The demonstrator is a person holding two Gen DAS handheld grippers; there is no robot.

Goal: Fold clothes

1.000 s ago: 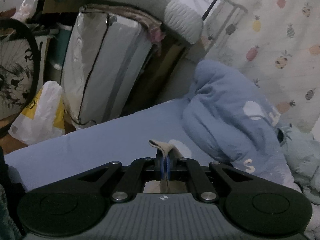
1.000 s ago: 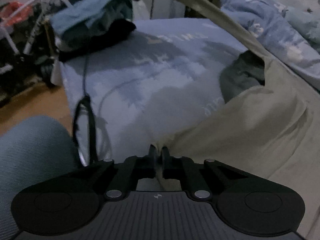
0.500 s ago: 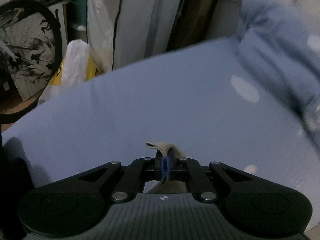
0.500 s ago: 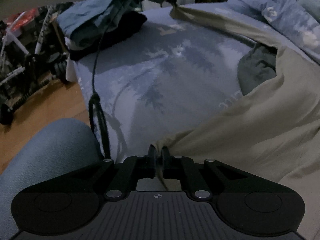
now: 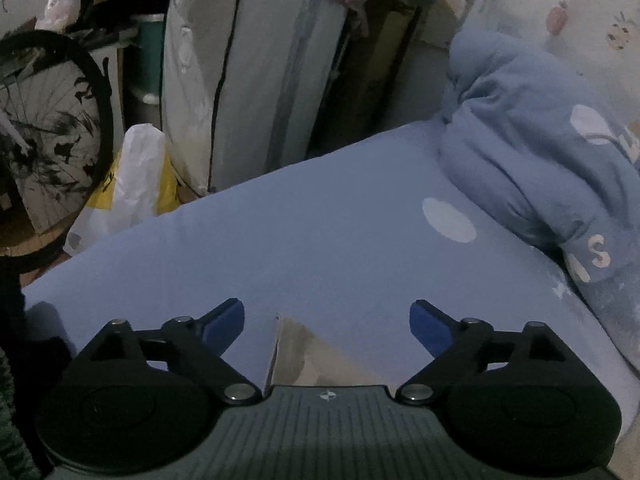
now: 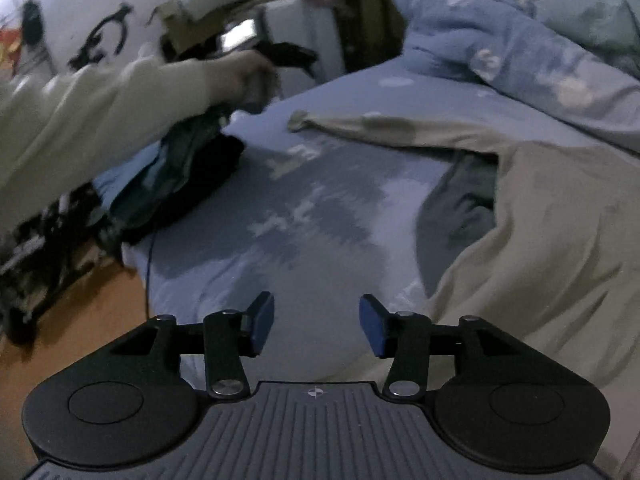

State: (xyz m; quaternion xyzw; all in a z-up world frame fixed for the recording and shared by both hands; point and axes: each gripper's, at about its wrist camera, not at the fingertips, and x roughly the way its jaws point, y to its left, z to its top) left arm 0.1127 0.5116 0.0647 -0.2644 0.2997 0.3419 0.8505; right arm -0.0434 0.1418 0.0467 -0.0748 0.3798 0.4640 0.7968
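Observation:
A beige garment (image 6: 532, 240) lies spread on the blue bed sheet (image 6: 320, 216), with one long strip reaching toward the far side. Its corner (image 5: 296, 348) lies on the sheet just below my left gripper (image 5: 326, 322), which is open and empty above it. My right gripper (image 6: 316, 326) is open and empty over the sheet, left of the garment's near edge. The left gripper also shows in the right wrist view (image 6: 280, 54), held by a hand in a cream sleeve.
A crumpled blue duvet (image 5: 540, 168) lies at the bed's far right. A pile of dark clothes (image 6: 180, 184) sits at the bed's left edge. Beyond the bed stand a wrapped mattress (image 5: 240, 68), a bicycle wheel (image 5: 44, 140) and plastic bags (image 5: 128, 184).
Both grippers were shut on the beige garment and have opened, letting it drop flat on the sheet. The left gripper lowered its corner to the bed, then drew back.

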